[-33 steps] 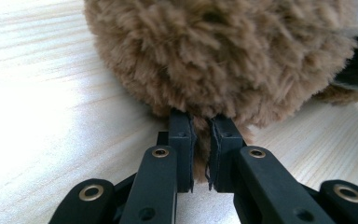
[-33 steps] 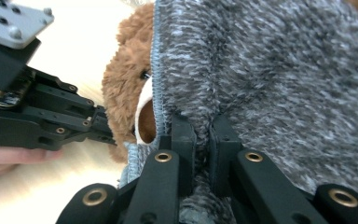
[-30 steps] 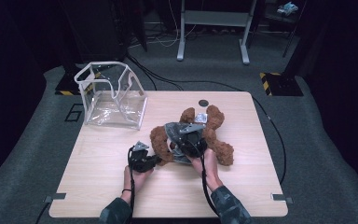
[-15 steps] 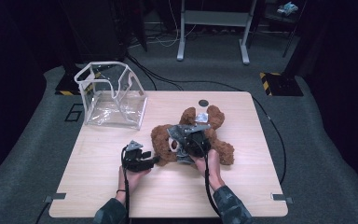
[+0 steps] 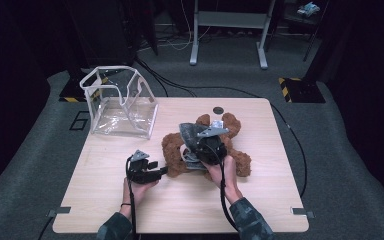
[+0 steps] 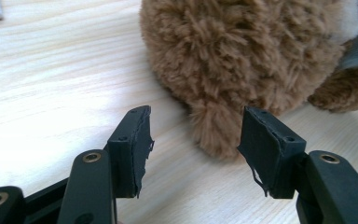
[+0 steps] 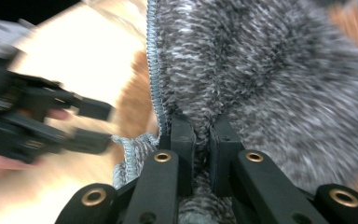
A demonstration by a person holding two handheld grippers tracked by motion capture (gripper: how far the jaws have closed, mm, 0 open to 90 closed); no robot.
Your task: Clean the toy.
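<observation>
The brown teddy bear (image 5: 232, 150) lies mid-counter (image 5: 105, 200), its grey knitted garment (image 7: 270, 79) pinched in the clenched right claw (image 7: 201, 135). The left claw (image 6: 193, 140), jaws just opened, stands released around a paw, untouching.

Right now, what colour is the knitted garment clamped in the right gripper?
Mottled grey knitted garment, held by the right gripper; right gripper view shows it best.

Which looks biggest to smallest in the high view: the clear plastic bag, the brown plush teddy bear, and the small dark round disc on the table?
1. Brown plush teddy bear and clear plastic bag: alike, unsure.
2. Small dark round disc: clearly smallest.
</observation>
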